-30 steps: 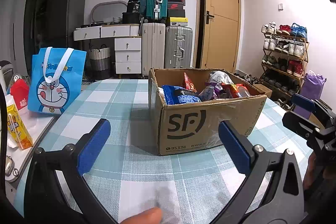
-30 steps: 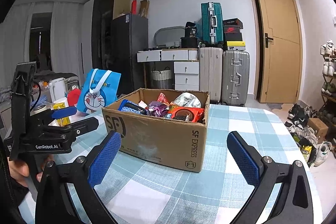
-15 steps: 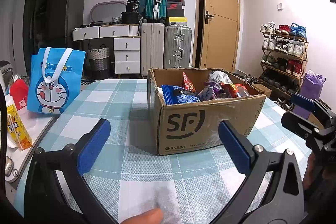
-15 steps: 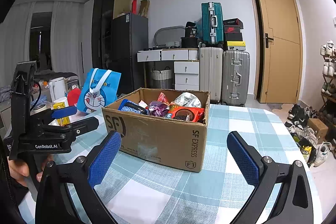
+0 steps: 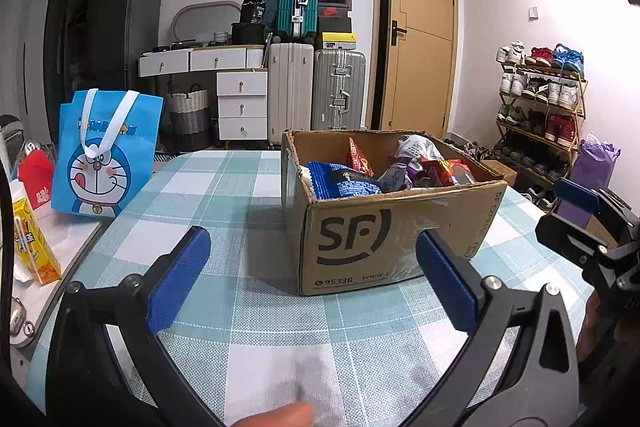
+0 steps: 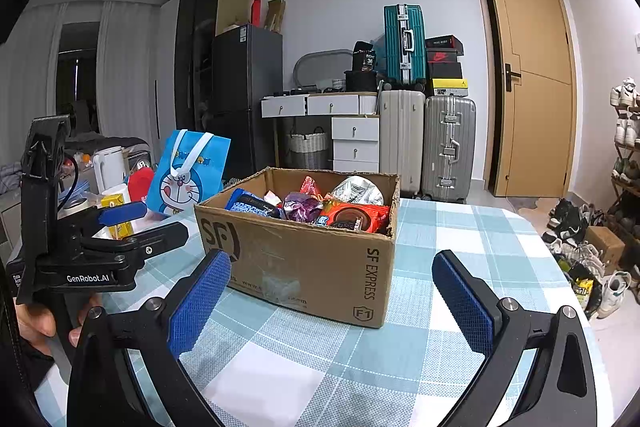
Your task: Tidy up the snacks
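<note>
An open cardboard SF box (image 5: 384,235) (image 6: 312,259) stands on the checked tablecloth, filled with several snack packets: a blue one (image 5: 340,181) (image 6: 250,205), a red one (image 6: 354,217), a purple one (image 6: 300,207) and a silver one (image 6: 356,189). My left gripper (image 5: 316,281) hovers open just short of the box's printed front, nothing between its blue pads. My right gripper (image 6: 330,301) is open too, facing the box's corner from the other side, and empty. Each gripper shows at the edge of the other's view, the left gripper (image 6: 132,223) held by a hand.
A blue cartoon tote bag (image 5: 106,157) (image 6: 188,173) stands left of the box. A yellow drink carton (image 5: 30,247), a red item (image 5: 36,177) and a white kettle (image 6: 108,167) sit on a side surface. Suitcases (image 5: 316,91), drawers and a shoe rack (image 5: 540,111) lie beyond the table.
</note>
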The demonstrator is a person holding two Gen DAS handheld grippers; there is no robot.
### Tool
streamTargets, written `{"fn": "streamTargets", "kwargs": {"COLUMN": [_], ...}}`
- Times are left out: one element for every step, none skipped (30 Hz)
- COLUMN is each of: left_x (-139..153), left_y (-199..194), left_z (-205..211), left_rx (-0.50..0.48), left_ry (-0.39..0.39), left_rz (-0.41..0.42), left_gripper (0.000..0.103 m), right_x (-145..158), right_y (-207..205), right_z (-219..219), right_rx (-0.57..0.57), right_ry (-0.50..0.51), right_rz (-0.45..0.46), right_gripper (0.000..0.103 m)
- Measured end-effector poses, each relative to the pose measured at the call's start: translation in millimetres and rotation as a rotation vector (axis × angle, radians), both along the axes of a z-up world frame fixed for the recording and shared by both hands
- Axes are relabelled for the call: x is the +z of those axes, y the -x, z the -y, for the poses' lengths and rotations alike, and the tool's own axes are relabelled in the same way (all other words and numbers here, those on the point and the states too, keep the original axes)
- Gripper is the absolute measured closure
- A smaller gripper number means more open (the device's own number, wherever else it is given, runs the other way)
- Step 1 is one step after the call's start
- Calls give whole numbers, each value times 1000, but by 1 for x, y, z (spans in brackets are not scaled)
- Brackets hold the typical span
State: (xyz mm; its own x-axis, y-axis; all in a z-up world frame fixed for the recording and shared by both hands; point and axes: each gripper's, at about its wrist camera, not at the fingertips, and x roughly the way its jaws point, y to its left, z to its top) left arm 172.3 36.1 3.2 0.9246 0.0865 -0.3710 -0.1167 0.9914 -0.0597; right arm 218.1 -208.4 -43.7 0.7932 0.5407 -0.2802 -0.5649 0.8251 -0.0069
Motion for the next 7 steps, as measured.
{"fn": "streamTargets", "kwargs": {"left_x": [0,0,0,0,0,-1,-1], "left_y": [0,0,0,0,0,0,0], "left_z": [0,0,0,0,0,0,0], "left_rx": [0,0,-1,-2,-4,-8,-8], "left_ry": [0,0,1,1,3,4,4], "left_rz": [0,-1,0,0,0,1,3], "left_gripper": [0,0,0,0,0,0,0], "right_x": [0,0,0,0,0,0,0], "right_y": [0,0,0,0,0,0,0], "right_z": [0,0,0,0,0,0,0], "right_rx": [0,0,0,0,0,0,0], "right_ry": [0,0,0,0,0,0,0], "right_rz": [0,0,0,0,0,0,0], "right_gripper": [0,0,0,0,0,0,0]}}
